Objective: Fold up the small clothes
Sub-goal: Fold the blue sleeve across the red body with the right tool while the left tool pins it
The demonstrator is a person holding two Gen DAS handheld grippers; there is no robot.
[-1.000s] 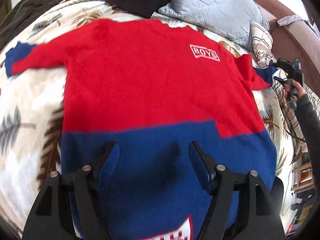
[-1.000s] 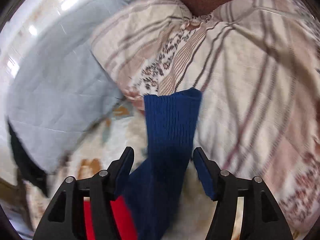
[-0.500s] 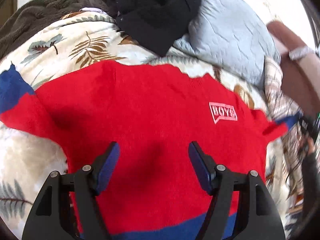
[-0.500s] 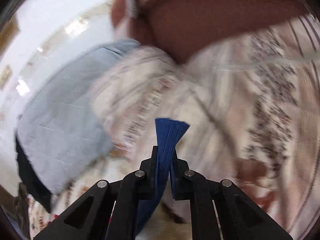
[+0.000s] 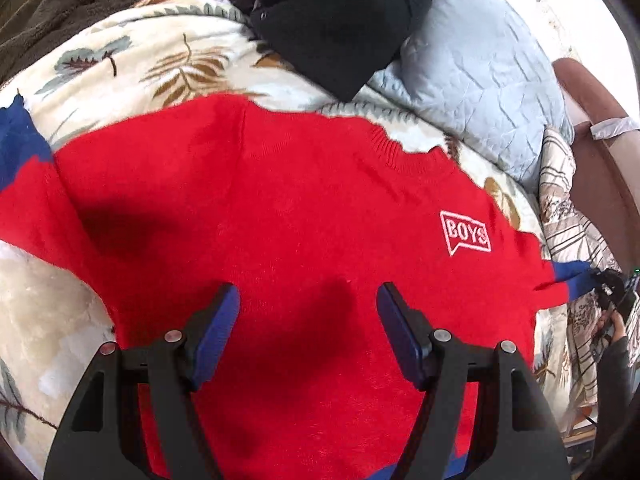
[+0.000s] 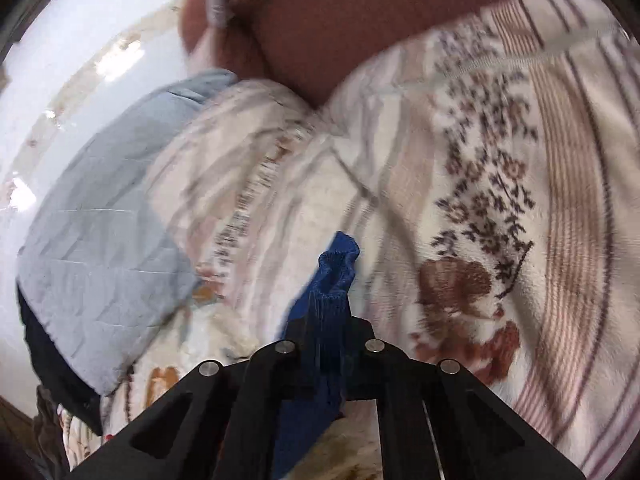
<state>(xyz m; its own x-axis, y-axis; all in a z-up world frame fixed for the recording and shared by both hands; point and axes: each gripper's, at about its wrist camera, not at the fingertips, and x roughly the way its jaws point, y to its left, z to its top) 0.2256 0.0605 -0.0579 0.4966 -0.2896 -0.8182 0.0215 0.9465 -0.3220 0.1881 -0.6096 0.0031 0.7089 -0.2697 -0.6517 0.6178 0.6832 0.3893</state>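
Surface: leaf-print blanket (image 5: 120, 60) over a bed, with a pale blue pillow (image 5: 472, 80) at its far right corner.
Sweater: red sweater (image 5: 300, 200) is spread flat across the blanket's middle.
Left gripper (image 5: 308, 316): held above the red chest, jaws apart, nothing between them.
Right gripper (image 6: 328, 320): clamped together on the blue cuff (image 6: 334, 276), at the blanket's right edge.

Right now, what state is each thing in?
Red knit sweater: spread flat, unfolded.
Blue ribbed cuff: pinched, bunched.
Right gripper: shut on cuff.
Left gripper: open, empty, over sweater.
Black garment: crumpled on bed.
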